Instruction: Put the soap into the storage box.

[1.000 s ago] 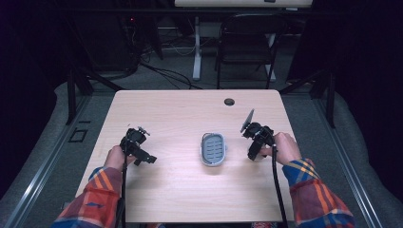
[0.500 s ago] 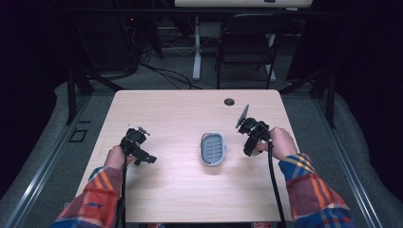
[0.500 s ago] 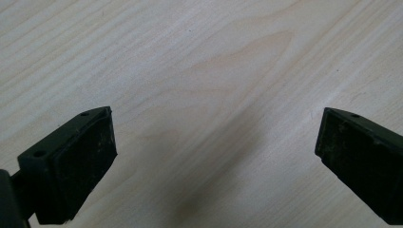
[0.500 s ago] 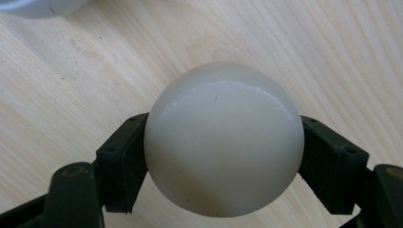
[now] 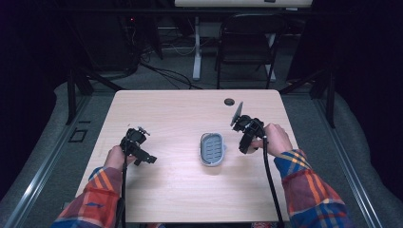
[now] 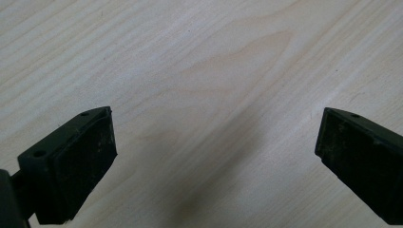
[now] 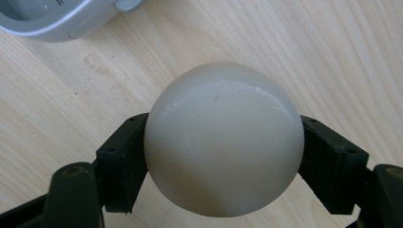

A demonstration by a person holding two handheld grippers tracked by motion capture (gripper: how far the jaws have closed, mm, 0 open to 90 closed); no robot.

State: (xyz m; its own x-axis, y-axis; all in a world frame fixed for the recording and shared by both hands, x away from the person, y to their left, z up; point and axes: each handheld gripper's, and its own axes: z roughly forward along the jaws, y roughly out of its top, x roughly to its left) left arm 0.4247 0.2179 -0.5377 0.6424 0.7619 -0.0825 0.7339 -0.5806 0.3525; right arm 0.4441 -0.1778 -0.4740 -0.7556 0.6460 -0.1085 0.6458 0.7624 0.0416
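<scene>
1. Left tool (image 5: pixel 138 145): jaws wide apart, nothing between them, over bare worktop (image 5: pixel 161 114) at the left side. Park it there; if the tray skids on contact, bring it in to steady the near rim.
2. Grey tray (image 5: pixel 212 149): sits mid-worktop, between the two tools, long axis running away from the person. Its rim shows at the top left corner of the right gripper view (image 7: pixel 52 21). Looks light, so likely to slide if bumped.
3. Right tool (image 5: pixel 247 135): clamped on a pale off-white ball (image 7: pixel 223 137), jaws pinching it at opposite sides near the widest part. The ball is held above the worktop, just right of the tray.
4. Likely step: carry the ball over and drop it in the tray. Keep the squeeze steady; a smooth round thing can squirt out.
5. Go in above the rim, centre over the well, lower close to the floor, then let go slowly so it doesn't bounce or roll out.
</scene>
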